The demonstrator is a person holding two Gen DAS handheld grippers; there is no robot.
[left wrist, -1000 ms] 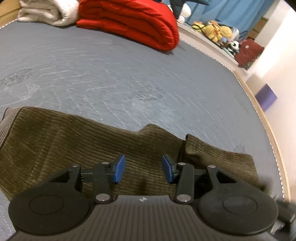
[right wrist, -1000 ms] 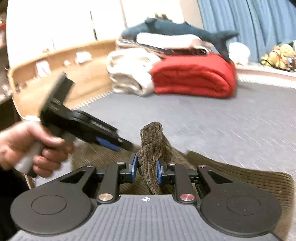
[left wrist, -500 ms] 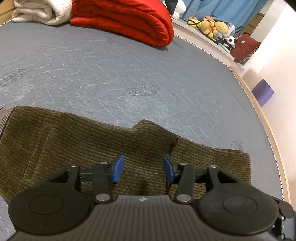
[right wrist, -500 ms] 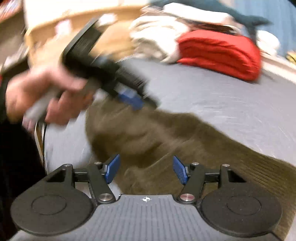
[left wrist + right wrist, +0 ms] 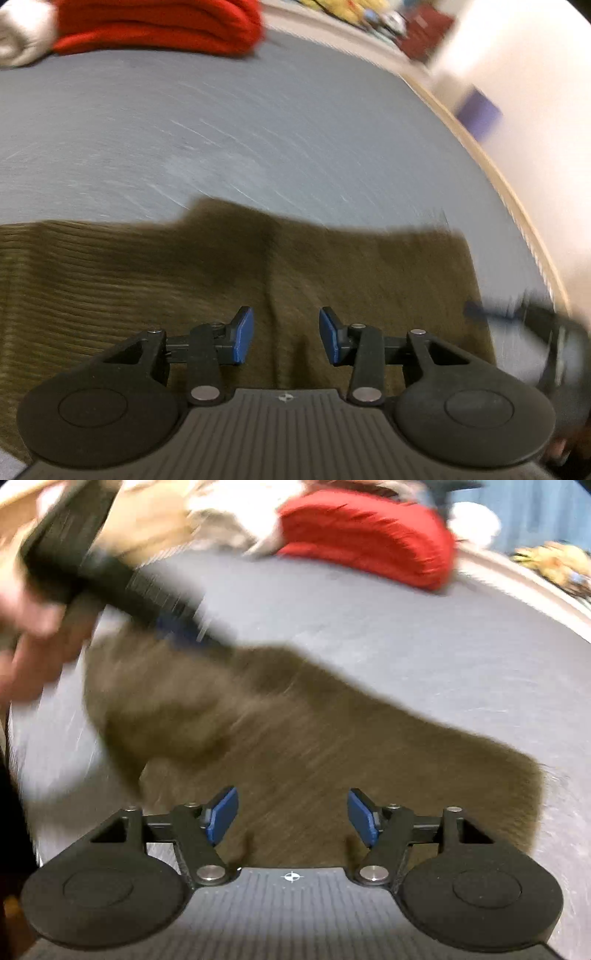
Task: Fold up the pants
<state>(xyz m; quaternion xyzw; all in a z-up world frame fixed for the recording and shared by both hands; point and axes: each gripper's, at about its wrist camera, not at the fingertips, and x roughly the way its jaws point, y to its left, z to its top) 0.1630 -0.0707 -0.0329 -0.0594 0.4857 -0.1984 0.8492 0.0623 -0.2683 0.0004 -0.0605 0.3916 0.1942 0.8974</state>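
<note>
The olive corduroy pants point(image 5: 184, 280) lie flat on the grey bed, also in the right wrist view point(image 5: 314, 738). My left gripper point(image 5: 284, 334) is open and empty, hovering over the pants. My right gripper point(image 5: 291, 818) is open and empty above the pants. In the right wrist view the left gripper point(image 5: 173, 624) shows blurred at upper left, held by a hand. In the left wrist view the right gripper point(image 5: 476, 312) shows blurred at the right edge. Both views are motion-blurred.
A folded red blanket point(image 5: 159, 26) and a white blanket point(image 5: 18, 40) lie at the far end of the grey mattress point(image 5: 258, 129). The bed's wooden edge point(image 5: 498, 173) runs along the right, with a purple box point(image 5: 478, 110) beyond.
My right gripper let go of the raised pant fold and opened wide; the fabric now lies flat. Both grippers have shifted over the pants, moving fast.
</note>
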